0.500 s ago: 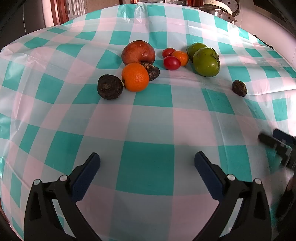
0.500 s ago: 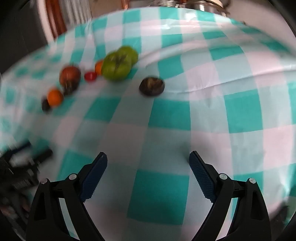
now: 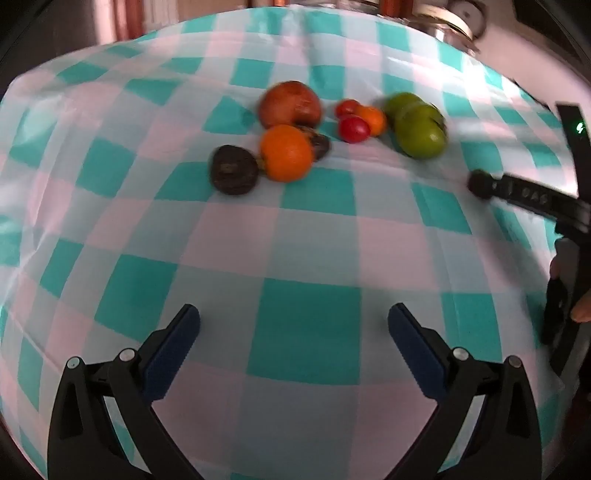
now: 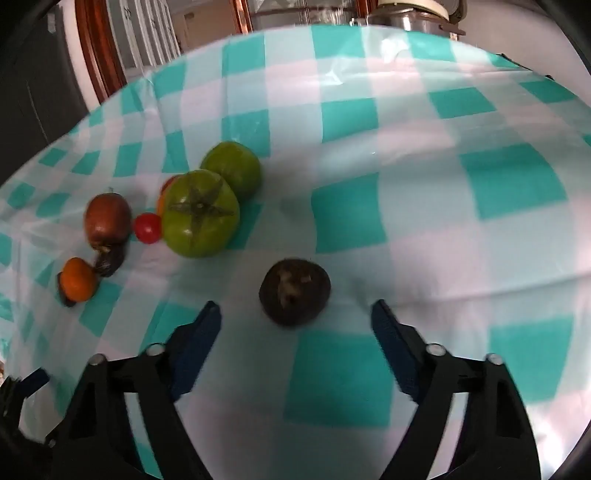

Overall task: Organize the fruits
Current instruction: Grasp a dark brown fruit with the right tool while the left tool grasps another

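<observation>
Fruits lie on a teal and pink checked cloth (image 3: 306, 325). In the left wrist view I see a dark wrinkled fruit (image 3: 233, 169), an orange (image 3: 286, 153), a brown-red fruit (image 3: 290, 104), small red tomatoes (image 3: 354, 128) and green tomatoes (image 3: 419, 130). My left gripper (image 3: 293, 330) is open and empty, well short of them. In the right wrist view a lone dark wrinkled fruit (image 4: 294, 291) lies just ahead of my open, empty right gripper (image 4: 295, 326). A green tomato (image 4: 199, 213) sits to its left.
A metal pot (image 3: 448, 22) stands past the far table edge. The right gripper's arm (image 3: 532, 195) shows at the right of the left wrist view. Wooden furniture (image 4: 99, 55) stands beyond the table's left edge.
My right gripper has moved forward to the lone dark fruit, which now lies just ahead of its fingertips. My left gripper has come a little closer to the fruit group.
</observation>
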`<state>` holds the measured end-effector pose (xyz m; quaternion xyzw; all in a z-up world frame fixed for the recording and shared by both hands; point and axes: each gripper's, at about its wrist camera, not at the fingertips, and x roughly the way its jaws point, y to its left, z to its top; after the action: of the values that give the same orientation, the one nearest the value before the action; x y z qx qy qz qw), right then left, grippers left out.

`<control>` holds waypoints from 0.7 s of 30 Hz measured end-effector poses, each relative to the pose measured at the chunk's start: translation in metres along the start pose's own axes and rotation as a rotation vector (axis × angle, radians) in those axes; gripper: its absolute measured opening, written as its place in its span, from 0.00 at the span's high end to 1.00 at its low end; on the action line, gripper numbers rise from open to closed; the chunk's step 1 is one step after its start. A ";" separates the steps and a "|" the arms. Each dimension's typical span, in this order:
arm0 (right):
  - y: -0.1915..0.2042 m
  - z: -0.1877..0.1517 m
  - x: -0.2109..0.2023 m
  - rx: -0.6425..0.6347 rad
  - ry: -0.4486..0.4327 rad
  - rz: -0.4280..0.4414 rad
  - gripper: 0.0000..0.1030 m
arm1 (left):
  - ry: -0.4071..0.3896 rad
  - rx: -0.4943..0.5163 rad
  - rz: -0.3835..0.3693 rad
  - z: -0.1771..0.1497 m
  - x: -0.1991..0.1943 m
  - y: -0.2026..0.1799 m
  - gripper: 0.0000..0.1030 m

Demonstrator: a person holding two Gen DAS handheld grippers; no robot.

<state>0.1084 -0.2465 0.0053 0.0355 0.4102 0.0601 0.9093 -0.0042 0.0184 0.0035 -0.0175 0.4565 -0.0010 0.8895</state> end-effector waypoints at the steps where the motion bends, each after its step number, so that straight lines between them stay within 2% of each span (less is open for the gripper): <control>1: 0.002 0.003 -0.002 -0.011 -0.017 -0.016 0.32 | -0.007 -0.025 -0.009 0.000 -0.001 0.005 0.01; 3: 0.007 0.003 0.002 -0.035 0.002 -0.041 0.37 | -0.030 -0.093 -0.047 0.001 -0.005 0.018 0.01; 4: 0.008 0.001 0.003 -0.043 0.007 -0.055 0.53 | -0.044 -0.135 -0.060 0.001 -0.006 0.026 0.01; 5: 0.008 -0.003 0.005 -0.038 0.027 -0.063 0.58 | -0.050 -0.160 -0.061 0.002 -0.007 0.031 0.01; 10: 0.002 -0.019 -0.011 0.030 0.014 -0.008 0.59 | -0.063 -0.217 -0.063 0.012 -0.003 0.045 0.02; 13: 0.003 -0.027 -0.019 0.045 0.007 0.034 0.59 | -0.065 -0.210 -0.040 0.029 0.009 0.052 0.14; 21: 0.008 -0.034 -0.029 0.047 0.016 0.070 0.59 | -0.036 -0.023 0.051 0.074 0.045 0.034 0.36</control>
<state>0.0630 -0.2421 0.0050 0.0706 0.4173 0.0827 0.9022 0.0820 0.0537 0.0086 -0.0160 0.4406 0.0269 0.8972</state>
